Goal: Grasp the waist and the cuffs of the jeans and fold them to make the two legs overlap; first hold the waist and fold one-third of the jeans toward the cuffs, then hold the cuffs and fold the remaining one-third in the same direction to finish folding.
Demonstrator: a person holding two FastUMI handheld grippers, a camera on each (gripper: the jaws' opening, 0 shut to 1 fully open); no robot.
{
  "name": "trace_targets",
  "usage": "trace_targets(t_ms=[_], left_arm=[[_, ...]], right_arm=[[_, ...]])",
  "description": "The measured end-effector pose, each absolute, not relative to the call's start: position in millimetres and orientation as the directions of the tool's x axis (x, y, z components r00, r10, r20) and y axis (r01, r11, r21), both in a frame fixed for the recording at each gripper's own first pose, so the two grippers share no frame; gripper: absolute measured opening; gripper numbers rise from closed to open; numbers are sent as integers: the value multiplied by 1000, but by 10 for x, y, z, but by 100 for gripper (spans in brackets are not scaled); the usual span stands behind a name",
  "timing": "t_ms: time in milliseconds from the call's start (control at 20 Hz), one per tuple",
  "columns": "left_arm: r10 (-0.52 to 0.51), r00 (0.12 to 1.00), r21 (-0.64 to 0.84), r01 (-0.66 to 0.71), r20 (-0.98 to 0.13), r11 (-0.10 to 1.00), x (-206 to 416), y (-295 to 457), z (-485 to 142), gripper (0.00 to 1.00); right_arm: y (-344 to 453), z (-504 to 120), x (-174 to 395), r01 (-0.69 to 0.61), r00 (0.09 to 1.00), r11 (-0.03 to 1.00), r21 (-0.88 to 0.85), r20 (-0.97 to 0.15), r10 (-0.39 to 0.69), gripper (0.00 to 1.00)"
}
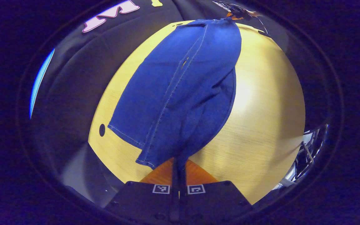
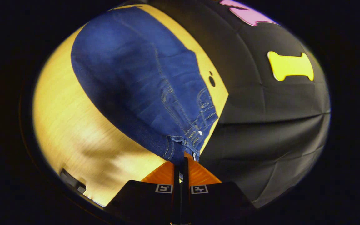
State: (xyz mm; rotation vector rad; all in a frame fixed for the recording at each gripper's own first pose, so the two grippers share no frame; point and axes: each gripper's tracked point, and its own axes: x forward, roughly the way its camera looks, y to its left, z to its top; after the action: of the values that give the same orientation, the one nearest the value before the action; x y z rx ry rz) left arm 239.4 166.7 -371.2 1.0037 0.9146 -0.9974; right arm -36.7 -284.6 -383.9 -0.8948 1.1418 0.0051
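A black cloth wall [image 2: 270, 125] closes the booth behind a pale wood-grain counter [image 1: 261, 125], which also shows in the right gripper view [image 2: 61, 118] with a small dark round hole [image 2: 212, 81] near its far edge; that hole appears in the left gripper view [image 1: 102, 130] too, just beside the hem of the trousers. The jeans [image 1: 183, 93] lie lengthwise on the counter, dark blue with light stitching, one leg laid over the other so that the lower leg's edge peeks out on one side. In the left gripper view they run from the cuffs [image 1: 142, 153] at the near end to the waist at the far end, where the other hand-held gripper shows small and blurred at the cloth's edge. In the right gripper view the jeans [image 2: 130, 78] spread away from the waistband [image 2: 195, 134], with its belt loops and a metal rivet, lifted slightly off the counter at the near end. The left hand-held gripper [image 1: 179, 168] has its fingers drawn narrow together, pinching the cuff fabric between them. The right hand-held gripper [image 2: 182, 170] is likewise closed to a thin gap, clamped on the waistband corner.
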Motion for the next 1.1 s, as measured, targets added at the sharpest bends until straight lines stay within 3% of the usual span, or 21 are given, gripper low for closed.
trace_targets(t_ms=[100, 250, 450, 600, 900, 1100], left_arm=[[-244, 259, 190, 942, -934, 276, 2516, 1641, -3602, 6], [-308, 309, 189, 912, -900, 363, 2857, 1491, -3287, 6], [-406, 320, 4, 790, -856, 613, 3386, 1257, -2987, 6], [-376, 270, -89, 698, -886, 711, 3817, 1189, -3132, 6], [-183, 177, -36, 617, -967, 786, 4299, 1190, -3912, 6], [-178, 262, -61, 401, -948, 914, 4543, 1132, -4282, 7]], right_arm=[[-2813, -3564, -172, -349, 497, 697, -626, -754, -429, 6], [-2715, -2969, 109, -269, 573, 695, -667, -690, -441, 6], [-2632, -2567, 355, -137, 623, 722, -679, -625, -470, 6], [-2515, -2381, 484, -82, 627, 733, -676, -606, -489, 6], [-2310, -2480, 208, -30, 457, 792, -610, -713, -532, 6], [-2141, -2404, 205, -17, 417, 818, -574, -748, -516, 6]])
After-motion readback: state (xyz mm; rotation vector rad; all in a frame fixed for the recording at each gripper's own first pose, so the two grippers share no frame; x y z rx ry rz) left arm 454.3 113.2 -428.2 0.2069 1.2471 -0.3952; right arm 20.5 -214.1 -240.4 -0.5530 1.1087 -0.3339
